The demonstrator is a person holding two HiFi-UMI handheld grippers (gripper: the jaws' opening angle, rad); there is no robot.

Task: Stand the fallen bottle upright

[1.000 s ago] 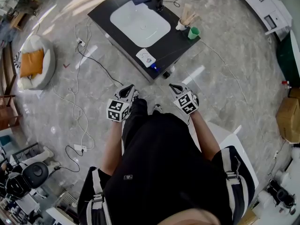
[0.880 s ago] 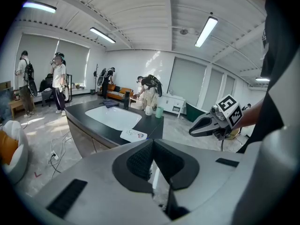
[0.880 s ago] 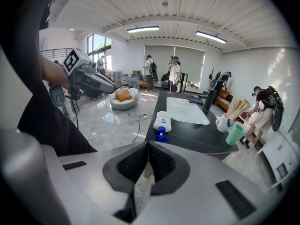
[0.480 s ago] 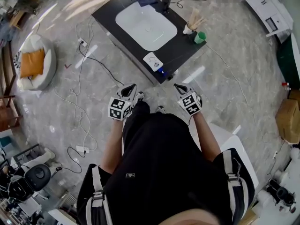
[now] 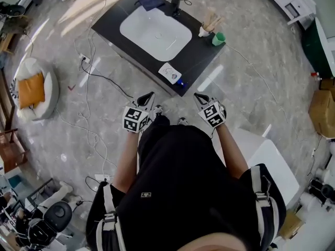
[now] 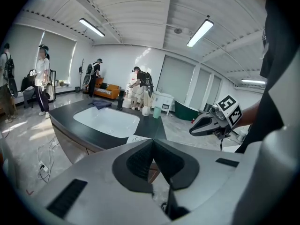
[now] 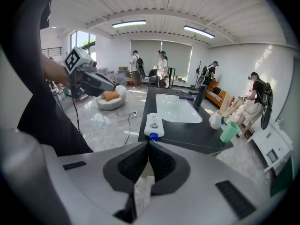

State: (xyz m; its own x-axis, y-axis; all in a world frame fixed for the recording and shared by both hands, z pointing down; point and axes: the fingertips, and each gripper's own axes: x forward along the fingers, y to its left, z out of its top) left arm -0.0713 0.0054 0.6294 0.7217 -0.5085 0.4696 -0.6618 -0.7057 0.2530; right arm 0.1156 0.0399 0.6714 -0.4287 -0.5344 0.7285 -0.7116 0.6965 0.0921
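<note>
Ahead, bottle [image 5: 170, 73] flat on counter [image 5: 196, 56] nr sink [image 5: 155, 34], cup [image 5: 218, 38], maybe brushes [image 5: 210, 22]; L tongs [image 5: 151, 94], R tongs [image 5: 197, 95] closed, empty.

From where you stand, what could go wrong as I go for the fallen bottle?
The white bottle lies right at the black counter's near edge; a nudge could roll it off. The left gripper and right gripper are both shut, so they would push it, not grasp.

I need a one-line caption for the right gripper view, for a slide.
Shut right gripper faces a white plastic bottle with a blue cap lying on its side on a black countertop.
</note>
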